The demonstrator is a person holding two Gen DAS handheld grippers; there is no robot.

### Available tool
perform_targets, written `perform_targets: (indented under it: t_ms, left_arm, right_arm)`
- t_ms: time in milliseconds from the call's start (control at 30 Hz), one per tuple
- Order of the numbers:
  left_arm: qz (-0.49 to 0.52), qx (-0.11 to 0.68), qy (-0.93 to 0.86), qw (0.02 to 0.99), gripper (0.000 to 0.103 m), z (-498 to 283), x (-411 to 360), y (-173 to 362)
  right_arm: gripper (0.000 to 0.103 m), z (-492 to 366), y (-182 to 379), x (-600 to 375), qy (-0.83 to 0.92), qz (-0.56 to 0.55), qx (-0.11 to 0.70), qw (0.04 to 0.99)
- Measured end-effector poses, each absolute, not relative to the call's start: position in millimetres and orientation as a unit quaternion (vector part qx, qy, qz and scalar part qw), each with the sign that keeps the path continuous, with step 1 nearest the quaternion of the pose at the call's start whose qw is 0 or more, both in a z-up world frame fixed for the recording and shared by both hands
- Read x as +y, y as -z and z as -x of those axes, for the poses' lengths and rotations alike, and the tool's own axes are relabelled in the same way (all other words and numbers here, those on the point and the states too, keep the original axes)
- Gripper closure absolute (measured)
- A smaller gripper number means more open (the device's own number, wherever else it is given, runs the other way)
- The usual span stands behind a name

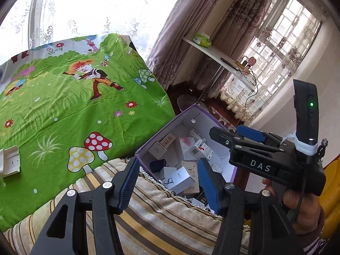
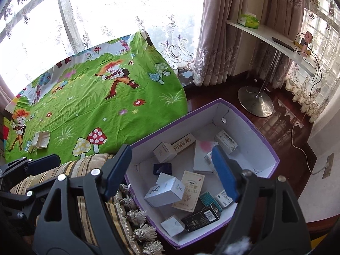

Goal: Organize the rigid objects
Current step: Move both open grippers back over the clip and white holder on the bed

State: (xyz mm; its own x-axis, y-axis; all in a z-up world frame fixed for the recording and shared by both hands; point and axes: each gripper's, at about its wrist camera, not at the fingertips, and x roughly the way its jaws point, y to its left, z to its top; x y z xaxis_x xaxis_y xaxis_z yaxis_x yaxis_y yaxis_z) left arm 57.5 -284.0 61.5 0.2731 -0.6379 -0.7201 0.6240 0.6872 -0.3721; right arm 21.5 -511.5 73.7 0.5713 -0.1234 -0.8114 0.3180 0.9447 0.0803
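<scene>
Both jaws released, empty, over the purple box (image 2: 244, 127); white tray (image 2: 41, 140) far left of them, awkward reach, may slip.

Both wrist cameras look steeply down from close above; they share the purple box (image 1: 146, 146) (image 2: 250, 125) and green sheet (image 1: 63, 106) (image 2: 89, 106).

Purple-edged cardboard box (image 2: 250, 125), open, white inside, holds jumbled small cartons (image 2: 164, 189); white tray-like item (image 2: 41, 140) lies apart on green cloth.
</scene>
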Motion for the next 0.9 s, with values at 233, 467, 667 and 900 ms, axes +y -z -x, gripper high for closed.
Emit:
perform_targets:
  t_ms: [233, 467, 667, 900]
  left_arm:
    - [0.031, 0.45, 0.358, 0.818, 0.045, -81.7, -238.4, -63.8]
    - [0.048, 0.447, 0.307, 0.839, 0.045, -107.9, -180.4, -59.4]
    - [0.077, 0.45, 0.249, 0.854, 0.045, -135.0, -117.7, -51.3]
    - [0.112, 0.461, 0.182, 0.861, 0.045, -159.6, -46.9, -39.6]
  right_arm:
    - [0.023, -37.1, -80.1, -481.0, 0.096, -0.093, 0.447, 0.885]
    - [0.022, -55.5, -86.4, -440.7, 0.054, -0.069, 0.446, 0.891]
    - [0.022, -73.8, -91.4, -402.3, 0.01, -0.053, 0.445, 0.894]
    - [0.022, -98.6, -93.2, -353.1, -0.036, -0.028, 0.446, 0.894]
